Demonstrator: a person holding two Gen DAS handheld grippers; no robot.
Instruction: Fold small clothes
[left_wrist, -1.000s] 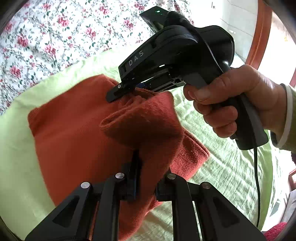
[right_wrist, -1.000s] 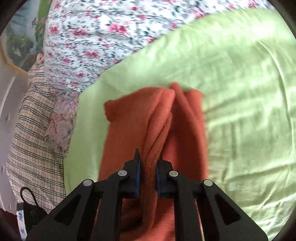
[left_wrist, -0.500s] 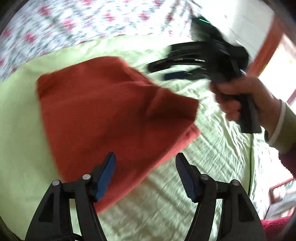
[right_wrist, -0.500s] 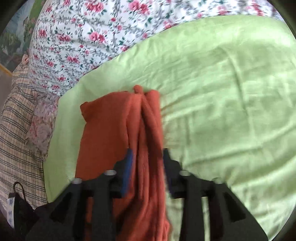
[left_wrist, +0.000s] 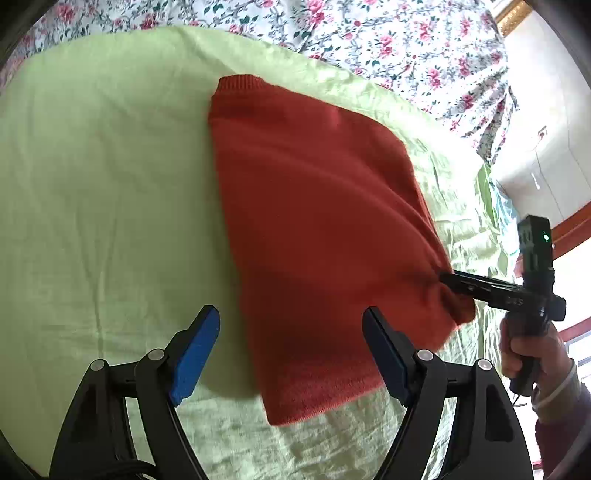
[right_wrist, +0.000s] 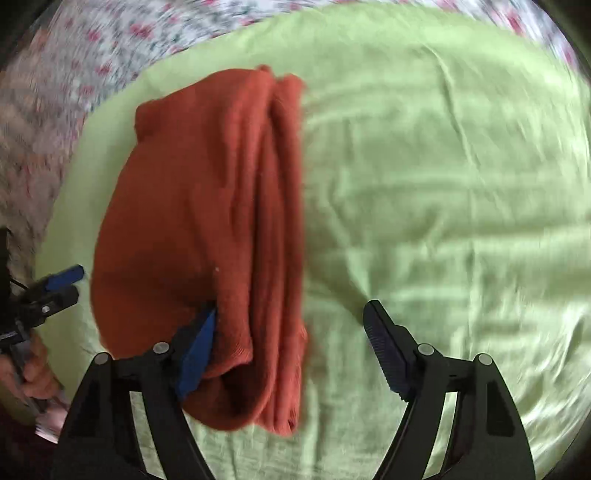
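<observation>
Green sheet covers the bed (left_wrist: 92, 192), with a floral quilt (left_wrist: 388, 40) beyond it. On the sheet lies the sweater (left_wrist: 317, 236), rust-red knit, folded into a long slab. It sits ahead of the left gripper (left_wrist: 291, 354), reaching in between its fingers but touching neither. In the right view the sweater (right_wrist: 207, 229) shows stacked fold edges along its right side, and its near end droops over the left finger (right_wrist: 195, 350) of the right gripper (right_wrist: 291, 350).

A second ago both pairs of fingers were clamped on a raised fold of knit; half a second ago they were parting. Now both stand wide apart and the cloth has dropped flat, so that fold looks finished and released. The sweater also looks narrower and tidier than before.

From the left view the right gripper (left_wrist: 465, 284) now sits at the sweater's right corner, fingertips against the bunched knit, rather than above the middle. I judge a further fold or a smoothing comes next.
</observation>
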